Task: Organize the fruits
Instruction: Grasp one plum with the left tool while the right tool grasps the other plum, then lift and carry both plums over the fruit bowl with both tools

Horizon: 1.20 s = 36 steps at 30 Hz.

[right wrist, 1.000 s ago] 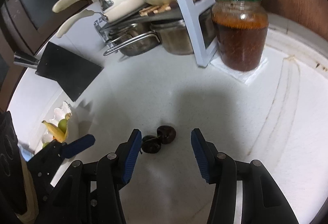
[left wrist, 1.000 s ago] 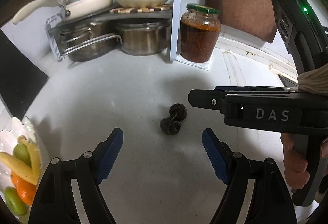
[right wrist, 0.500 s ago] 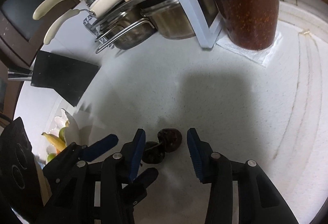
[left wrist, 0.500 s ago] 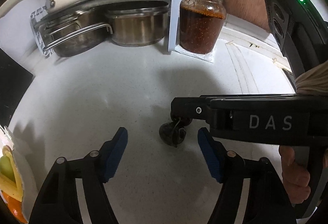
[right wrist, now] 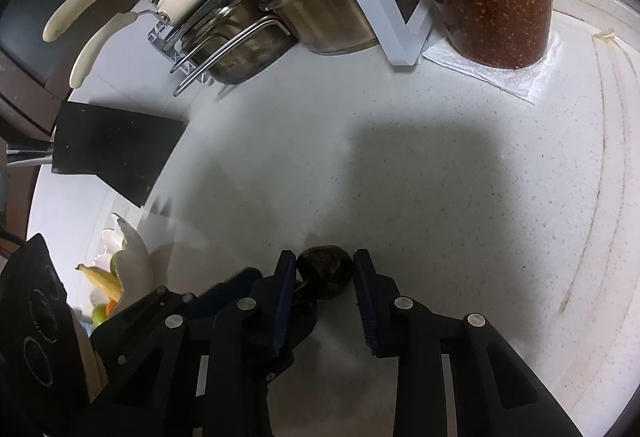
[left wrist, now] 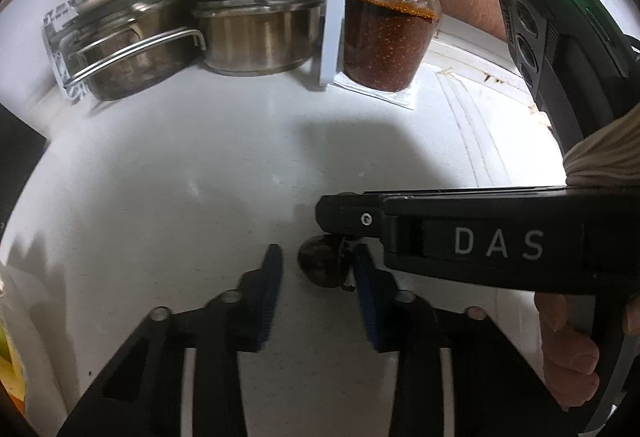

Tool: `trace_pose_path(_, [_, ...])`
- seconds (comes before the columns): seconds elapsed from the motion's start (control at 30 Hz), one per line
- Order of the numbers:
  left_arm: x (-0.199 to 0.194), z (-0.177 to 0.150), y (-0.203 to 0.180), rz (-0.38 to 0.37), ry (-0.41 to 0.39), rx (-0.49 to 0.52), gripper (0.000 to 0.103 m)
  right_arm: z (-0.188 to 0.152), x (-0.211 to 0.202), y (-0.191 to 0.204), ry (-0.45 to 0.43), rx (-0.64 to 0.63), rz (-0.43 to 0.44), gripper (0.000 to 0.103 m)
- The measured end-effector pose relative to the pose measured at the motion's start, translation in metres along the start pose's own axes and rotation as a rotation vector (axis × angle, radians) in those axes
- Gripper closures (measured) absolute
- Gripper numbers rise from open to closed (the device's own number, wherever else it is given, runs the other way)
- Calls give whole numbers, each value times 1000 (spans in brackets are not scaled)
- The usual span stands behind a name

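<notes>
Two dark brown round fruits joined by a stem lie on the white counter. In the left wrist view one fruit (left wrist: 322, 267) sits between the blue pads of my left gripper (left wrist: 318, 277), nearer the right pad; a gap shows on the left. In the right wrist view the other fruit (right wrist: 325, 271) sits between the pads of my right gripper (right wrist: 324, 277), which look to touch its sides. The right gripper's body (left wrist: 460, 237) crosses over the fruit in the left wrist view. A white fruit plate (right wrist: 132, 261) with bananas lies at the left.
A rack with steel pots (left wrist: 256, 33) and cream cookware stands at the back. A glass jar of red-brown sauce (left wrist: 390, 33) stands on a paper towel beside it. A black knife block (right wrist: 112, 153) lies at the left. A wooden board leans behind the jar.
Both grippers moved down and forward onto the fruit pair and their jaws narrowed around them. The right gripper's pads now meet its fruit.
</notes>
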State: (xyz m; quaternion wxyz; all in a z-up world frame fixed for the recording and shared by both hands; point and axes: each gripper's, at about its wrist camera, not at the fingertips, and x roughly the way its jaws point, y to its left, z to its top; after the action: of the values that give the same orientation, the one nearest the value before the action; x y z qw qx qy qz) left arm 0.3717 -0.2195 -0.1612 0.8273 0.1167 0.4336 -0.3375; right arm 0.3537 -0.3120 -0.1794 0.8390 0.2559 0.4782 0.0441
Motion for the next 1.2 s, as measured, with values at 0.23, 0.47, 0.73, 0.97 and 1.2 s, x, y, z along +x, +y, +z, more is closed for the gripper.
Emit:
trace_pose_path(0.23, [-2, 0, -2, 12, 4, -2, 76, 0, -11, -3, -49, -3, -49, 73])
trace_pose_path(0.47, [-18, -4, -7, 26, -26, 1, 76, -4, -30, 3, -106, -29, -77, 73])
trace_pose_path(0.73, [-26, -8, -11, 16, -37, -12, 76, -3, -46, 12, -147, -10, -24, 73])
trace_pose_path(0.97, [-26, -17, -11, 4, -18, -27, 76, -2, -56, 25, -188, -27, -18, 73])
trace_pose_path(1.2, [-51, -25, 1, 76, -65, -103, 76, -8, -66, 37, -213, -109, -123, 73])
